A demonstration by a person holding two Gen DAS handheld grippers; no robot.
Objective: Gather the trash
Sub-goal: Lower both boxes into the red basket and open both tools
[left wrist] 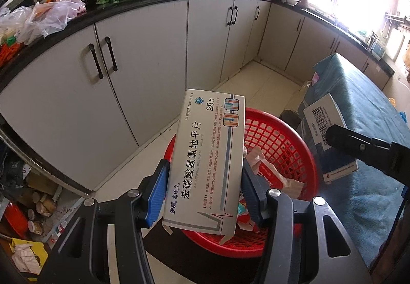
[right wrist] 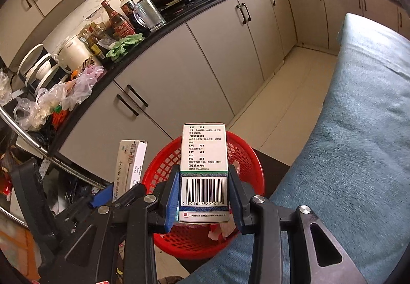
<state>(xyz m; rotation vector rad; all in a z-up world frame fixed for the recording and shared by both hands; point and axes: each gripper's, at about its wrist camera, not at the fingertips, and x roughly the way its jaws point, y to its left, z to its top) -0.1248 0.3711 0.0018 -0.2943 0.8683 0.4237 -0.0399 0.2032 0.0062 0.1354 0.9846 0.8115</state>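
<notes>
Left tongs: my left gripper point(left wrist: 205, 194) pinches a long white tablet box point(left wrist: 208, 158) between its blue pads, held up over the red basket point(left wrist: 279, 140).
Right tongs: my right gripper point(right wrist: 203, 194) pinches a smaller white-and-green medicine box point(right wrist: 204, 163), barcode side facing the camera, also above the red basket point(right wrist: 246, 156).
Landmark: the red basket is a mesh plastic tub standing on the floor, just beside the blue cloth-covered surface point(right wrist: 358, 130).
Hidden by the boxes: each box covers the middle of the basket in its own view, so I see only part of the contents.
Basket contents: crumpled wrappers point(left wrist: 264, 168) lie inside; I cannot read what they are.
Cross view: from the right wrist, the tablet box point(right wrist: 130, 163) shows left of the basket, its lower end cut off by the left gripper point(right wrist: 110, 197).
Cross view, other way: from the left wrist, the medicine box point(left wrist: 325, 125) shows right of the basket, partly behind a black finger.
Room: pale kitchen cabinets point(left wrist: 153, 53) run behind the basket under a black countertop point(right wrist: 179, 17) crowded with bottles, pans and plastic bags.
Floor: pale tiles point(right wrist: 282, 104) beyond the basket.
Hard to see: the window area at far right is washed out by glare.
</notes>
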